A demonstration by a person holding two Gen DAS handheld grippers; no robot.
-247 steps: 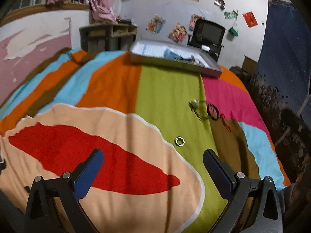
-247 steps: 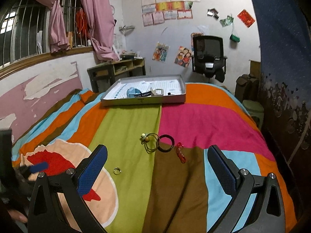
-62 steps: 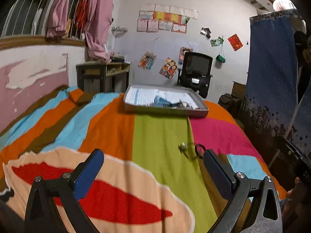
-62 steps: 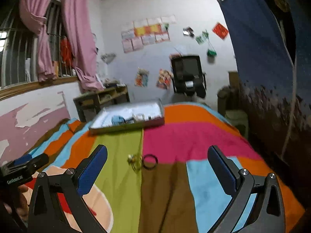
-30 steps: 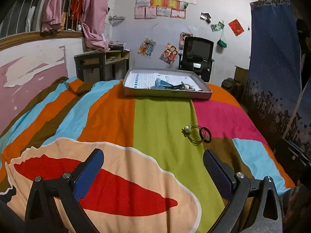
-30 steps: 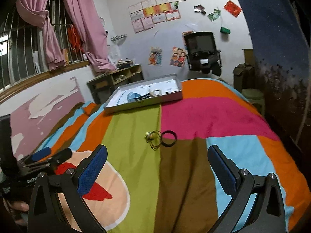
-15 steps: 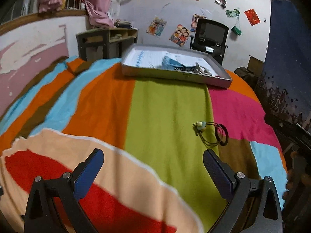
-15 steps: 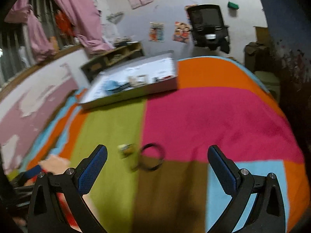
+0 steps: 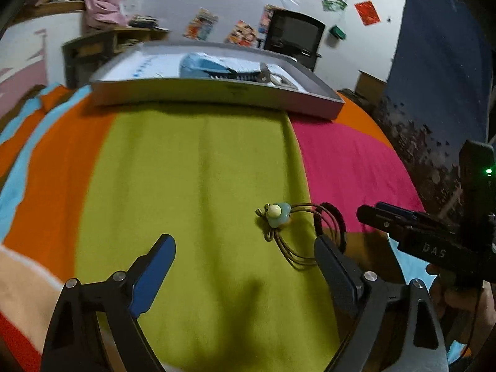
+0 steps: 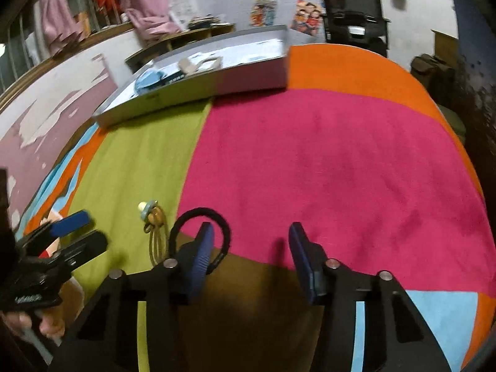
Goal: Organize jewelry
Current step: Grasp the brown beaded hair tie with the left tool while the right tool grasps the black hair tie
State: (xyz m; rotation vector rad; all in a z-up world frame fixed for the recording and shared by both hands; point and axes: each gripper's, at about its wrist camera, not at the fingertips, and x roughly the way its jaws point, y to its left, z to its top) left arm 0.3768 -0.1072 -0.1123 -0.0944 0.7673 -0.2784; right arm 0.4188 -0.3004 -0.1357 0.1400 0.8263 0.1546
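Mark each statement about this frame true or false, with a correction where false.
1. Both grippers, left and right, are open and hold nothing. True.
2. The black ring lies inside the tray. False: it lies on the blanket, by the right gripper's left finger.
3. The beaded cord lies on the green stripe. True.
4. The tray is empty. False: it holds a blue item and other pieces.

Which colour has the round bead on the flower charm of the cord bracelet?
Pale cream bead, seen best in the left wrist view.
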